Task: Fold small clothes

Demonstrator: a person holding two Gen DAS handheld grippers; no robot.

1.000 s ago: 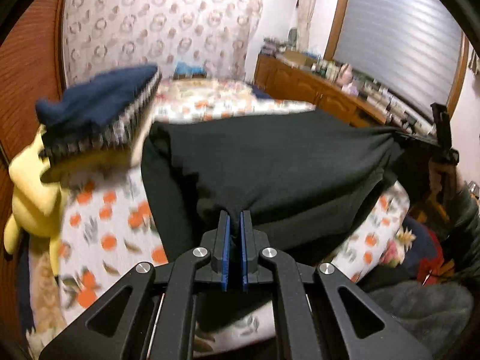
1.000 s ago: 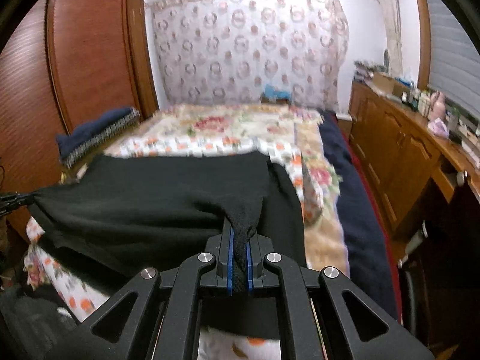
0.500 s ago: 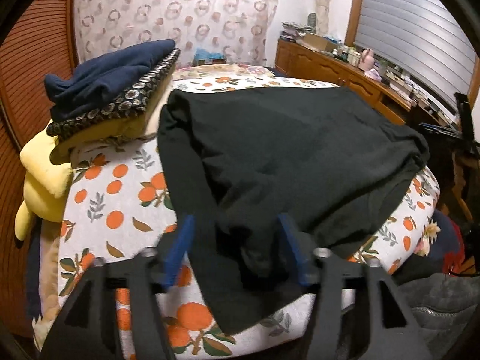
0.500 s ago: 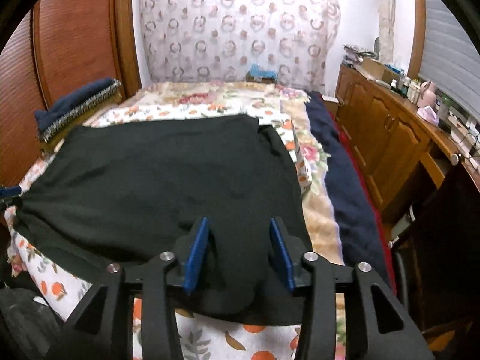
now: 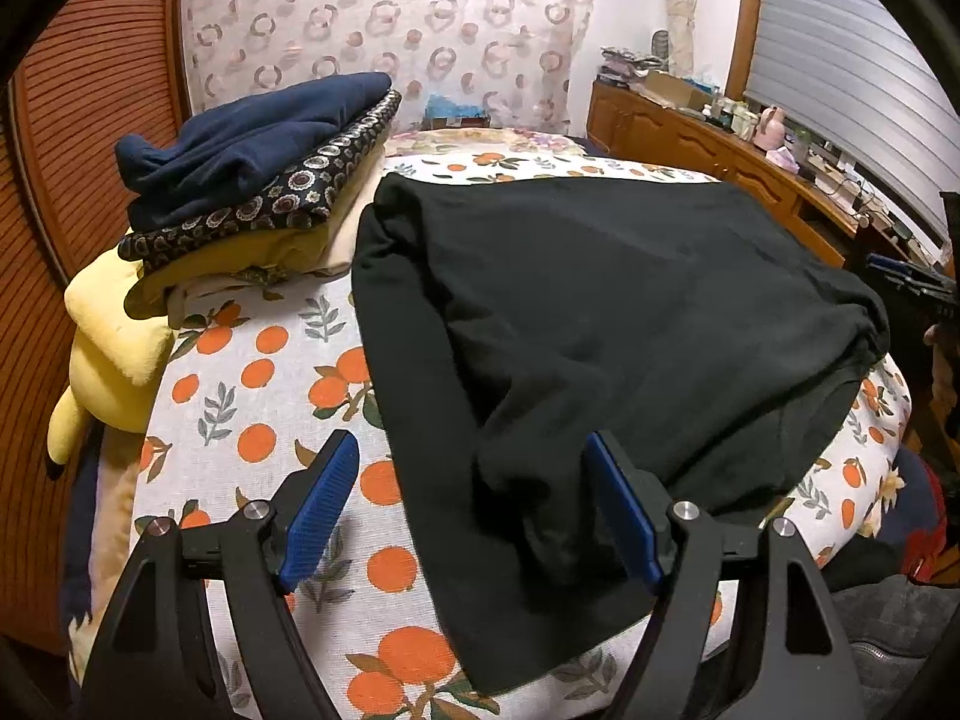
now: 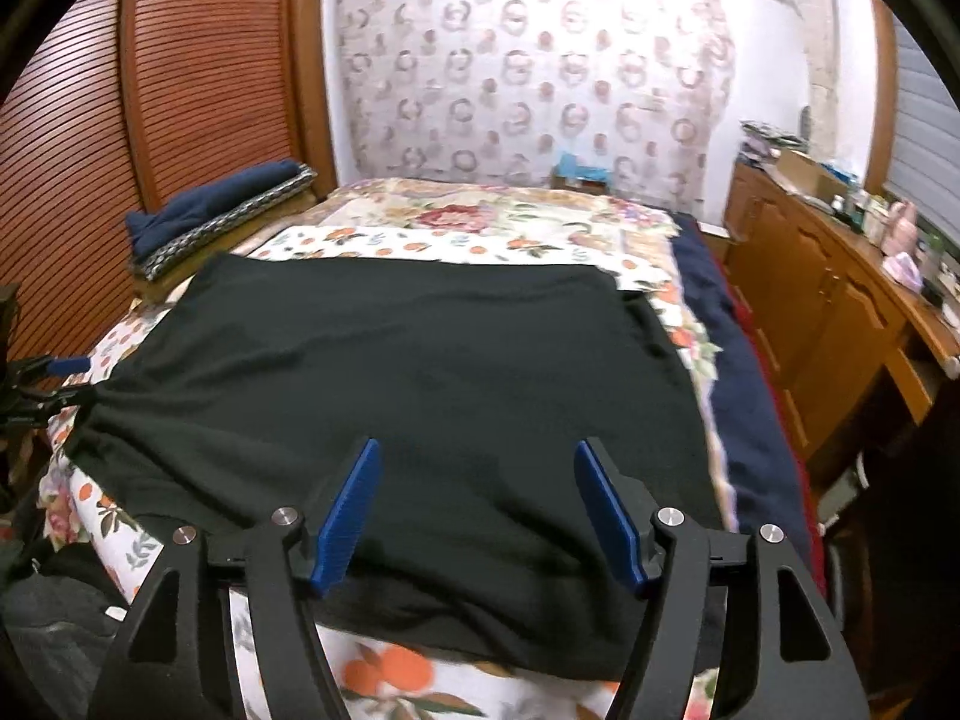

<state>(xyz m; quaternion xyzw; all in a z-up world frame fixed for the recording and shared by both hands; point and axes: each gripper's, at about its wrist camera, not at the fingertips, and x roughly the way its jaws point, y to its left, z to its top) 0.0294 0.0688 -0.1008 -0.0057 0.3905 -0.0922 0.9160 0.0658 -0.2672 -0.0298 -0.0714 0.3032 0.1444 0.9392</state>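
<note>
The black cloth garment (image 5: 600, 312) lay flat on the orange-print bed cover (image 5: 264, 384). Left gripper (image 5: 474, 504) and right gripper (image 6: 477, 510) fingers stood wide apart, holding nothing, above its lower edge.

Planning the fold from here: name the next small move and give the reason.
Probably bring the left gripper down onto the rumpled near-left corner of the black garment and grip it. Both grippers, the right gripper too, have jaws open and hold nothing, while that corner lies bunched on the orange-print sheet.
</note>
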